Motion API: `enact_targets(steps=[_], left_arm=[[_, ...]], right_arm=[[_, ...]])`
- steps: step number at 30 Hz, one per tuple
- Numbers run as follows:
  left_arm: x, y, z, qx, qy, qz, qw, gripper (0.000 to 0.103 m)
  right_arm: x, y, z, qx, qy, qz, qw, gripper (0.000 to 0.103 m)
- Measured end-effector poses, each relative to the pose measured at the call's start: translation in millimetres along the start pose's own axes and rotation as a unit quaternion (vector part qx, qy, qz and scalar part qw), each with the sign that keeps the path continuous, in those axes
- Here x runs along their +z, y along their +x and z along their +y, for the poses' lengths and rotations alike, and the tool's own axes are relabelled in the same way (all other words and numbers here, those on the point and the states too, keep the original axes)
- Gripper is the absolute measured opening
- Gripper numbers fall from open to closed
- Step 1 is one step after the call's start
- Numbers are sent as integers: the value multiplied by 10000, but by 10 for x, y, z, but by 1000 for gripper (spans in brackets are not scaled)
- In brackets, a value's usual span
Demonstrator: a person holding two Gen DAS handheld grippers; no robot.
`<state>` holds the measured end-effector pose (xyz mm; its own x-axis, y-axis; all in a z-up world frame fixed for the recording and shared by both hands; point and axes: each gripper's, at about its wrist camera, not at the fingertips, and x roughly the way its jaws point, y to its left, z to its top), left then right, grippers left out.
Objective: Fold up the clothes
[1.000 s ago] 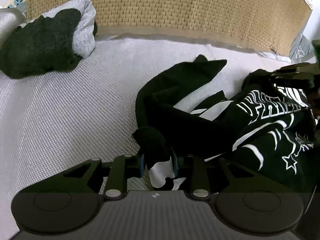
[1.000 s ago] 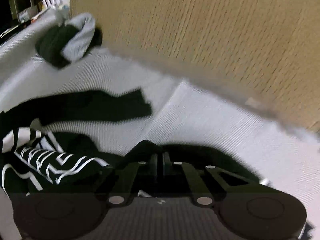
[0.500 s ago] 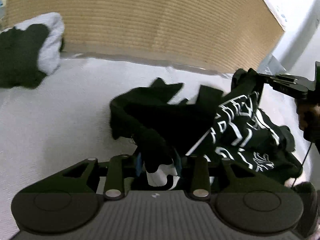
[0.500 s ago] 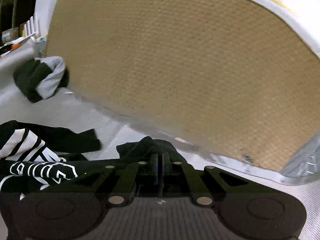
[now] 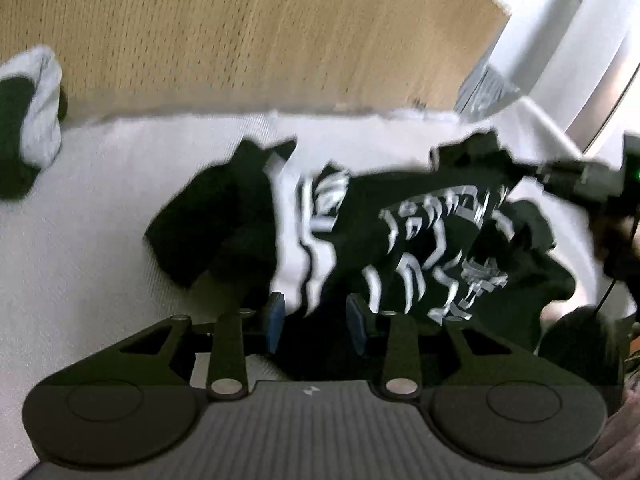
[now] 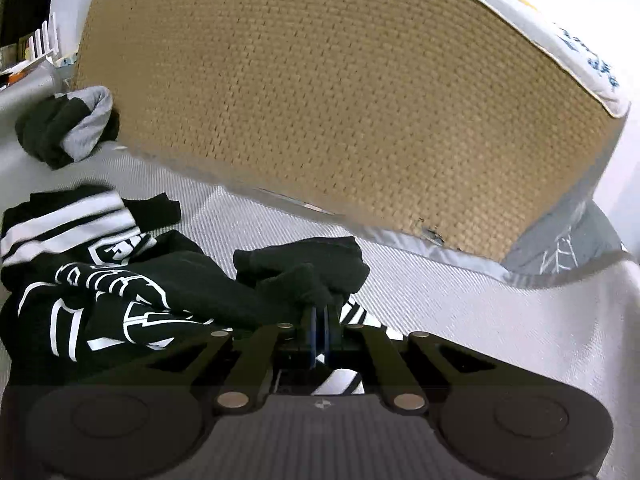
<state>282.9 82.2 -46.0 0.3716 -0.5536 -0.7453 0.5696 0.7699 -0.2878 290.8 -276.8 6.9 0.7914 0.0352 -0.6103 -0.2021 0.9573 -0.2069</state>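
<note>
Both grippers point(image 5: 314, 320) point(image 6: 320, 328) apparently pinch the black garment point(image 5: 420, 240).

**Blur on my left view, right view crisp**

My left view smears: the garment point(image 5: 420, 240) print and mat point(image 5: 240, 32) weave are streaked. My right view is sharp, evenly lit, with fisheye bowing the mat edge. Corners darken, and both gripper housings sit in shade.

My left claw point(image 5: 314, 322) has bunched black fabric of the black garment with white lettering point(image 5: 420, 240) between its blue pads point(image 5: 275, 322), while my right claw point(image 5: 576, 178) pinches its far edge above the white woven bed cover point(image 5: 100, 220).
</note>
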Motion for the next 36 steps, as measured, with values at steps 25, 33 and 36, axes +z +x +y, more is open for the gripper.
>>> enact_targets(steps=[25, 33, 36], left_arm=[[1282, 1938, -280, -438, 1072, 430, 9923, 50], [1338, 2176, -174, -257, 791, 580, 9948, 50], [1338, 2250, -109, -161, 718, 739, 9945, 51]], right_arm=[[-573, -357, -5, 147, 529, 264, 9981, 4], [-589, -347, -25, 200, 568, 259, 9978, 4], [-594, -349, -25, 214, 589, 282, 9976, 4]])
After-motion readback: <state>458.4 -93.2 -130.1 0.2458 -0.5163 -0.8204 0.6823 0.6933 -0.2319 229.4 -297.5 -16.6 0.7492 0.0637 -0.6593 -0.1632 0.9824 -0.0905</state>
